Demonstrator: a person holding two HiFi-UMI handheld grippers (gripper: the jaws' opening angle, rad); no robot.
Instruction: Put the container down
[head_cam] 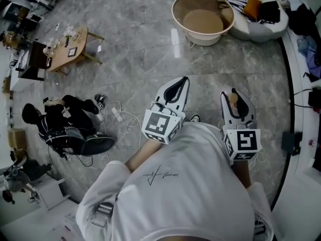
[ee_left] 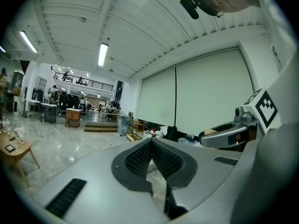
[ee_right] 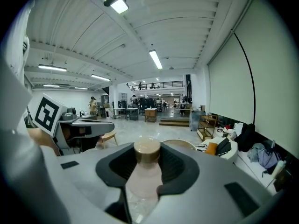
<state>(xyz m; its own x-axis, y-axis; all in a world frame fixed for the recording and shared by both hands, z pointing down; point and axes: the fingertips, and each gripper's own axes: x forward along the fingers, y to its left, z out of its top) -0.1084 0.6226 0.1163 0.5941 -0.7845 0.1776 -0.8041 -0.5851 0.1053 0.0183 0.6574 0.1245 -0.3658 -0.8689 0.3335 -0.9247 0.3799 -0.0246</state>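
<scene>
Right gripper (ee_right: 147, 161) is clamped on a clear bottle (ee_right: 144, 183) with a tan cap (ee_right: 147, 149), held up off the grey floor (head_cam: 135, 49). Head view shows only the cap. Left gripper (ee_left: 152, 143) is pinched closed and empty, which its own view confirms. A round tub (head_cam: 176, 15) sits ahead.

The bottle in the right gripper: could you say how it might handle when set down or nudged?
The bottle looks clear and thin-walled, so it is probably light and a bit squashy in the right gripper. Its narrow round body and tan cap suggest it could tip, then roll on the polished floor.
</scene>
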